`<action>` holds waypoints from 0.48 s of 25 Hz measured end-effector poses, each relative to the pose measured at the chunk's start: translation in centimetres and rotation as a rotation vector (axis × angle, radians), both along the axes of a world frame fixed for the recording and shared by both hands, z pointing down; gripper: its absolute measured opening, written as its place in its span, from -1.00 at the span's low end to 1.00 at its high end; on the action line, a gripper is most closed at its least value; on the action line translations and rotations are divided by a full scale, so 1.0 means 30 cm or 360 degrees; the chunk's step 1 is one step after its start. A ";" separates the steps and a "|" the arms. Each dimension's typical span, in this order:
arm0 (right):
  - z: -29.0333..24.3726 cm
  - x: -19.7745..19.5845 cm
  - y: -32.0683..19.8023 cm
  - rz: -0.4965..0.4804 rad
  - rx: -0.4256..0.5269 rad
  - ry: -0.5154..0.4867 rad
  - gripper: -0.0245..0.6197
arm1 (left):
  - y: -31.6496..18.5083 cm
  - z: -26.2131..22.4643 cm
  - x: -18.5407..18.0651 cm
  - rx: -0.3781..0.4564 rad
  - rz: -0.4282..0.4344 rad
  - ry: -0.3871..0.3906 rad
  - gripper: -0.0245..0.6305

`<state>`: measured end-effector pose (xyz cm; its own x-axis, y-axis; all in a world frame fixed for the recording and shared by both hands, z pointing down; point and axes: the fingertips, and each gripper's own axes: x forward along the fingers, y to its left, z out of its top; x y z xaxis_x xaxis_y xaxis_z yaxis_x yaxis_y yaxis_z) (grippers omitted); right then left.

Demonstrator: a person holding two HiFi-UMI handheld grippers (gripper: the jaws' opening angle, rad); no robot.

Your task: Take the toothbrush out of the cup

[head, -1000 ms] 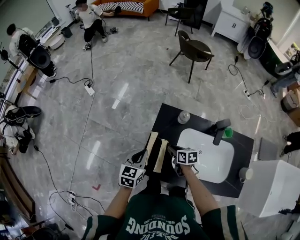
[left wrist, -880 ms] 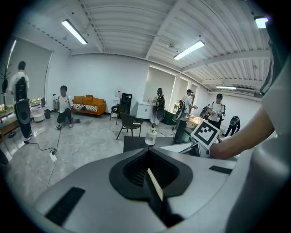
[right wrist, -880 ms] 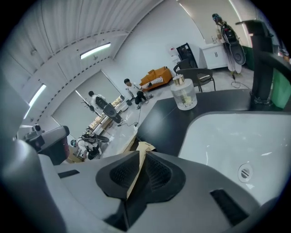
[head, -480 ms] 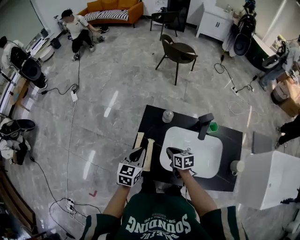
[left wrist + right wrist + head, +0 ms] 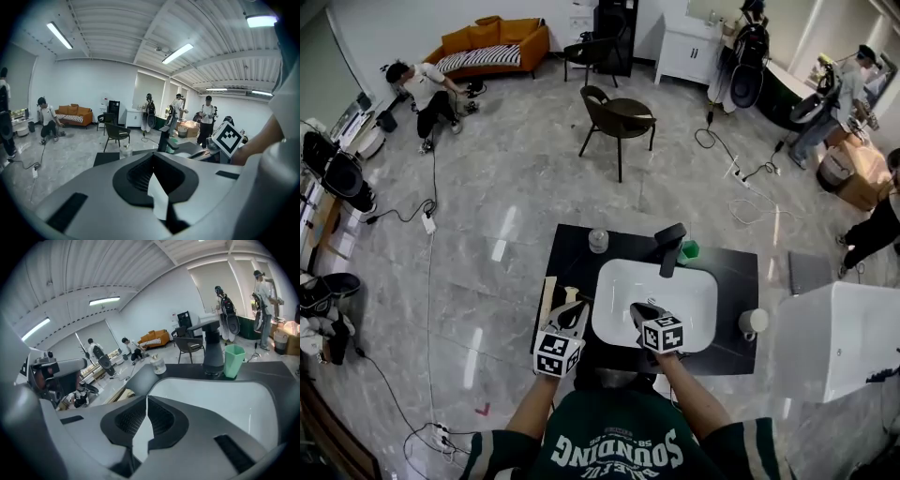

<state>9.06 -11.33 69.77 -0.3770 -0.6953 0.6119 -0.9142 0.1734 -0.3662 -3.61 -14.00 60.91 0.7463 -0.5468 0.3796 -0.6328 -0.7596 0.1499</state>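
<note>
The green cup (image 5: 689, 250) stands at the far rim of the sink (image 5: 675, 302), just beside the faucet (image 5: 668, 249). The right gripper (image 5: 637, 308), held over the sink's near rim, is the nearer one, but no toothbrush can be made out in the cup, so its long axis cannot be told. Both pairs of fingers are closed together on nothing, the left gripper (image 5: 577, 304) being held left of the sink. Only open basin lies between, with a glass jar (image 5: 598, 241) at the sink's far left and a white cup (image 5: 753, 322) to its right.

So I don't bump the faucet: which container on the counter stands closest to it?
The green cup, right beside the black faucet. The clear jar stands at the back left, the white cup near the right end.
</note>
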 end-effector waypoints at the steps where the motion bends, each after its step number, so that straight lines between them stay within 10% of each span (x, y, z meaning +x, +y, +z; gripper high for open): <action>1: -0.019 0.024 0.010 0.0009 0.0032 0.0021 -0.78 | 0.008 -0.008 0.031 0.0005 0.0025 0.0000 -0.89; 12: -0.218 0.247 0.114 0.0114 0.0313 0.0225 -0.78 | 0.083 -0.065 0.326 0.0037 0.0260 0.0009 -0.89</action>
<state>16.46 -7.93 63.23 -0.2425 -0.8281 0.5054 -0.9665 0.1614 -0.1994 6.18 -11.52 58.95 0.8282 -0.4262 0.3639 -0.4996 -0.8558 0.1346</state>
